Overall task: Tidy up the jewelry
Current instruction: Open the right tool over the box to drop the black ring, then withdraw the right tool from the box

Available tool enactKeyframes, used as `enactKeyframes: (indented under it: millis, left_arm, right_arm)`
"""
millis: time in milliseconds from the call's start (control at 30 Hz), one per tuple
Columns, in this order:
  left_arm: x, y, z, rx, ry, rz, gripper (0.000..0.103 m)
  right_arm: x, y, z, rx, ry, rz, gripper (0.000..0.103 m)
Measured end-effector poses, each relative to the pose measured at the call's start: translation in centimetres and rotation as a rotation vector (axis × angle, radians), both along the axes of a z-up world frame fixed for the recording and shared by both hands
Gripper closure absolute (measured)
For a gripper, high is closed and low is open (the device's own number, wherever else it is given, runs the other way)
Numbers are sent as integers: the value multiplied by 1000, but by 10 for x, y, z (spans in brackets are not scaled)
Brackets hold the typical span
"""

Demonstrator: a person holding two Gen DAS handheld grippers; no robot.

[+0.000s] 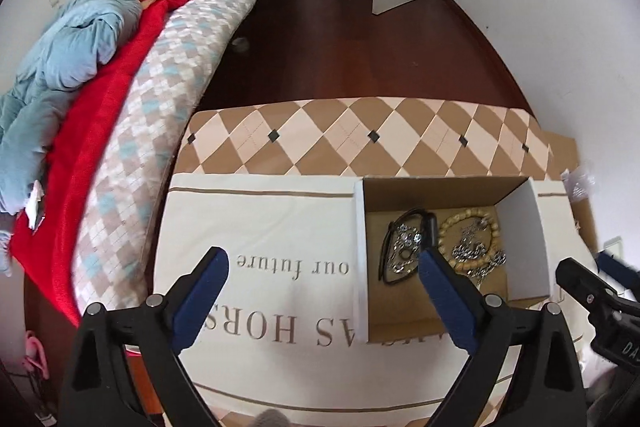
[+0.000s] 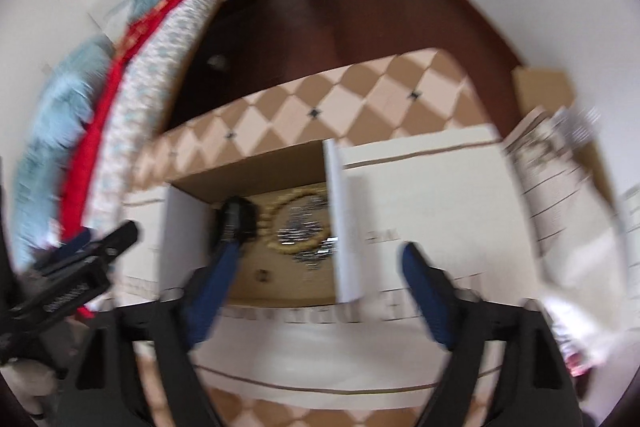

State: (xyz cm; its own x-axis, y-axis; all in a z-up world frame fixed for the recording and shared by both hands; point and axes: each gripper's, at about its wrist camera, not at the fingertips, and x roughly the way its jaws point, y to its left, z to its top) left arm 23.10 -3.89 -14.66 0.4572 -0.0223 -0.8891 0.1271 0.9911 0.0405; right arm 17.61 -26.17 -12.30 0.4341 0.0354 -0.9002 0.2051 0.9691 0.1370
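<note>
My left view is sharp, evenly daylit; my right view smears with motion blur, worst toward nine and three o'clock. Fisheye bends both rims.

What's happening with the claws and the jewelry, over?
Left claw open, empty. Right claw open, empty. Wooden bead bracelet and silver chains inside open cardboard box.

An open cardboard box with white side walls is seen, its brown floor holding the jewelry: a black cord necklace with silver charms at left, and a pale wooden bead bracelet overlaid by silver chains at right.
</note>
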Motion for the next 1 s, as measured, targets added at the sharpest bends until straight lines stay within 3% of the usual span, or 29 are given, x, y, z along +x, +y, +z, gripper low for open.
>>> enactKeyframes:
  millis: [167,300,533,1000]
  left_arm:
    - [-12,-1,2,22,-7,8,2]
    - [-23,-3,13,17,-15,6,2]
    - [-58,-3,59,-25,-74,-12,2]
    - [-161,19,162,-86,-225,14,2]
  right_arm:
    - [-3,14,9,-197,13,22,0]
    - [-12,17,23,-228,0,25,0]
    - [-44,20,64,-236,-49,5,0]
    - [-160,41,177,-263,-248,0,0]
